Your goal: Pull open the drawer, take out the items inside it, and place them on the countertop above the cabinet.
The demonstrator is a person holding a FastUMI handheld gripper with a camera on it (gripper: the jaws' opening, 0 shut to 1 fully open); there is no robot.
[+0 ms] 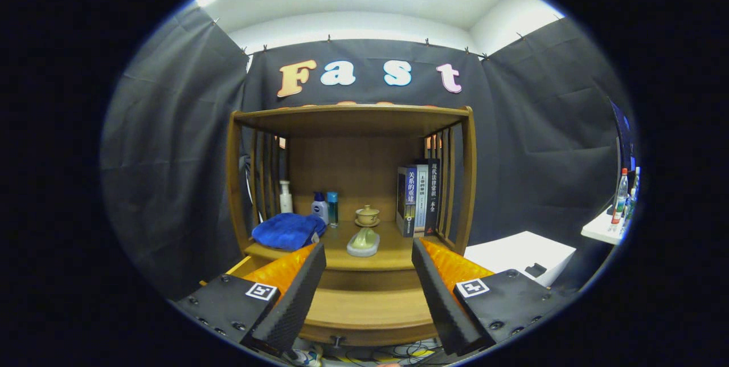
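Item: wooden cabinet (464,184) with slatted sides, set against the black cloth wall of the booth. Drawer (367,313) pulled out toward the gripper, its front panel with a small knob (337,342) nearest; the inside of the drawer could not be seen past the fingers. Gripper (369,253) held above the open drawer, jaws spread wide and holding nothing, the fingers (296,293) pointed at the countertop (393,253). On the countertop, left to right: a white pump bottle (285,196) at the far left; a blue cloth (287,230) bundled at the near left, just beyond the left finger; a white bottle with a blue cap (319,206) and a slim blue-topped bottle (332,207) behind the cloth; a lidded tea cup on a saucer (367,215) near the middle; a pale green ornament on a white base (363,241) just in front of the cup; three upright books (418,199) against the right slats. To the right of the cabinet, a white box (521,256); far right, a white table edge bearing bottles (621,196).
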